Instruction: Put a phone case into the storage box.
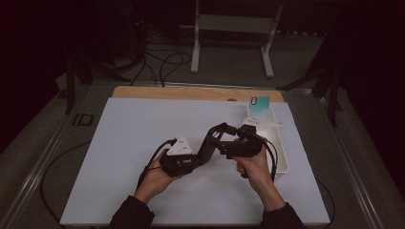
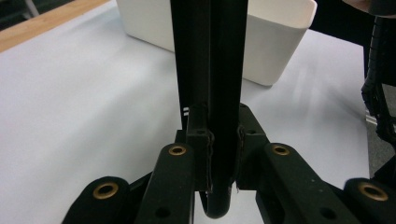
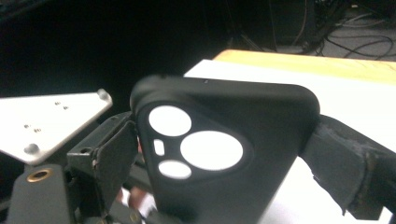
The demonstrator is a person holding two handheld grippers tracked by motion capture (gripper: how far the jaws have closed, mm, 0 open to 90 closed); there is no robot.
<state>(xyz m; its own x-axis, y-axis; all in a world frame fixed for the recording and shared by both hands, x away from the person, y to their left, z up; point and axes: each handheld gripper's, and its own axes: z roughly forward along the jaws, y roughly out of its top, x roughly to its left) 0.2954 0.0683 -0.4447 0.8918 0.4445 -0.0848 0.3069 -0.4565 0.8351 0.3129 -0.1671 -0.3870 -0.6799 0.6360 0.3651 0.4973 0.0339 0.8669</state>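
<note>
Above the surface (image 1: 143, 143), the left gripper (image 2: 220, 154) clamps the phone case (image 3: 224, 149) edge-on, its long axis pointing away along the jaws, while the right gripper (image 3: 219, 154) has fingers (image 3: 341, 158) apart flanking its camera end.

Two grippers (image 1: 217, 138) are counted, one black phone case (image 3: 219, 149), one white bin (image 1: 282, 152), one teal case (image 1: 260, 106) and one white mat (image 1: 143, 143).

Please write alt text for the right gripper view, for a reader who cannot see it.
A black phone case with white camera cutouts stands between the right gripper's wide-open jaws. The left gripper's grey plate shows at left, the white table behind.
</note>
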